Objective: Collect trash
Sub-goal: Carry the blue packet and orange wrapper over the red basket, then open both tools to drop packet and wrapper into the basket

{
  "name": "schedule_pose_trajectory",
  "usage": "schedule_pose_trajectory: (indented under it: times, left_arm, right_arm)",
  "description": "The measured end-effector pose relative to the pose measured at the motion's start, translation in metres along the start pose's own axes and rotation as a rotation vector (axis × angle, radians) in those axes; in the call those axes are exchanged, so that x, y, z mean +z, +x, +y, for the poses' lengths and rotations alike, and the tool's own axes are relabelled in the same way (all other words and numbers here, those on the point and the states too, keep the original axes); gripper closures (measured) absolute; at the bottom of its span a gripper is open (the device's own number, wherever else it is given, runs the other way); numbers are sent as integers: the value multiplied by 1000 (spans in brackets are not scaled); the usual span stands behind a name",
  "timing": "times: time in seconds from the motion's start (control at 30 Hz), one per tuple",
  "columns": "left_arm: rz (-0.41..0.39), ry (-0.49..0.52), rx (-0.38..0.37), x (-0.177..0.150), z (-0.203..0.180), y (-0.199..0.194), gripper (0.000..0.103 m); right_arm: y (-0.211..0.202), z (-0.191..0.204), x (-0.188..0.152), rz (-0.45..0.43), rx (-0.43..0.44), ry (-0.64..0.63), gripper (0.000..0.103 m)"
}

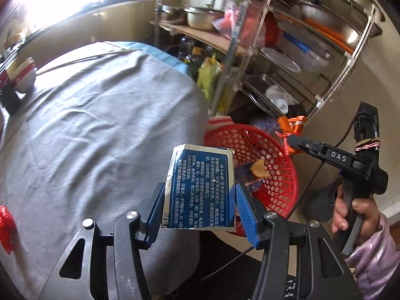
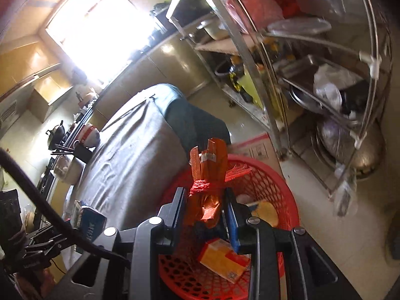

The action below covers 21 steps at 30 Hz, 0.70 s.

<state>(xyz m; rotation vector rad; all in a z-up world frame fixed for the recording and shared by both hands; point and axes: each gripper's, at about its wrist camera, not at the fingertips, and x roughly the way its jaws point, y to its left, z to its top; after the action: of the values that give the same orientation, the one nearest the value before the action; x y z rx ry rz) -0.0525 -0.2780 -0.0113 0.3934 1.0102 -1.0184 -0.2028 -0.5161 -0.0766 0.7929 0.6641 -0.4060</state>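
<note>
Location: over the rim of the red mesh basket (image 2: 270,182), which stands on the floor just beside the grey-covered table (image 1: 100,115)
Left gripper (image 1: 198,200): blue fingers (image 1: 246,207) clenched on the two sides of a flattened blue carton (image 1: 200,185) with white print; carton upright, long axis running away from the fingers
Right gripper (image 2: 203,205): fingers clamped on an orange wrapper bundle (image 2: 210,160) tied with red netting; bundle stands up out of the fingers, long axis along them
Basket contents: an orange box (image 2: 225,260) and a yellow scrap (image 2: 267,212) lie in it
Key relation: basket opening lies below and ahead of both loads; the bundle appears already above the opening, the carton sits at the table-side rim
Nearer hand: judged the right
Judgement: the drop-off step is at hand; the left needs to carry further over the rim before letting go
</note>
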Motion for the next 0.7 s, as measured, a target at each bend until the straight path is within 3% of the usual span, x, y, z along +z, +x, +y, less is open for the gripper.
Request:
schedule_pose_trajectory:
  times: [0.43,0.47,0.5,0.57,0.7]
  left_arm:
    - [93,102,-50,5,-52,50,45]
    - [97,105,-54,6,-54,51,42]
    - [102,107,-53,6,-54,52,40]
    - [95,107,-46,6,-53,50,39]
    - [72,85,-13,6,-40,41,39]
  right_arm:
    - [9,-36,-25,97,-10,66,68]
    - [10,-38,-25,103,-6,76,64]
    - [10,-40,-26,114,5,93,49]
    - [9,-44,-25,117,18,119,34]
    - [-1,-39,-21,56,14,87,34]
